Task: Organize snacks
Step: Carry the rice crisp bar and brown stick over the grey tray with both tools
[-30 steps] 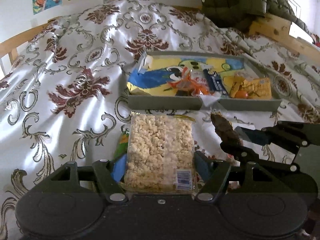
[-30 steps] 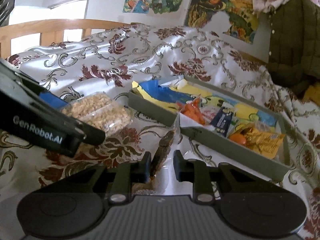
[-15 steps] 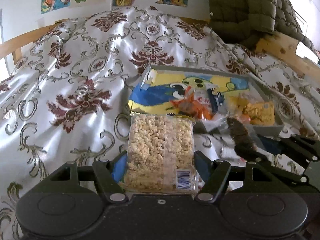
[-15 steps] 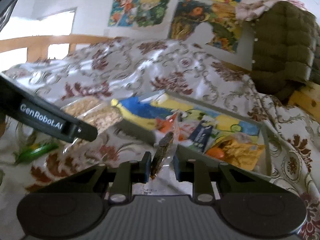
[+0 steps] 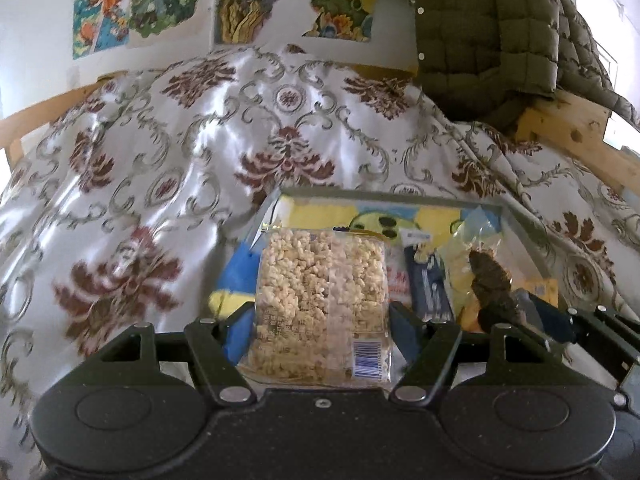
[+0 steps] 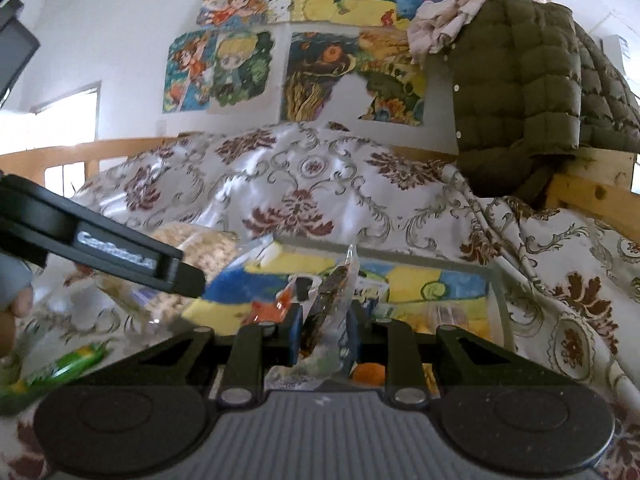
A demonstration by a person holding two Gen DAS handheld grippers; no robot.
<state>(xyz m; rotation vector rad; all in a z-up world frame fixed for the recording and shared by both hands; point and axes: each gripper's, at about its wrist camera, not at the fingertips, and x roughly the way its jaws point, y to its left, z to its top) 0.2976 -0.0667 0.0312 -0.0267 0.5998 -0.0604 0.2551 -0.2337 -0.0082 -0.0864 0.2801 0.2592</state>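
My left gripper (image 5: 322,320) is shut on a clear pack of puffed rice cakes (image 5: 322,304), held above the near left part of the grey tray (image 5: 384,194). My right gripper (image 6: 323,320) is shut on a clear packet with a dark brown snack (image 6: 326,300), held over the tray's (image 6: 494,280) near edge; it shows at the right in the left wrist view (image 5: 490,284). The tray holds a yellow and blue bag (image 6: 240,284), an orange packet (image 6: 276,306), a dark blue packet (image 5: 428,292) and a yellow packet (image 5: 544,292).
The tray lies on a bed with a white and maroon patterned cover (image 5: 160,160). A green snack packet (image 6: 60,368) lies on the cover at the near left. A wooden bed frame (image 5: 572,136) and an olive quilted jacket (image 5: 488,32) are at the back right. Posters (image 6: 312,72) hang on the wall.
Both grippers have lifted and moved forward toward the tray with their snacks. The rice cake pack is now over the tray's near left part, the dark snack over its near edge.
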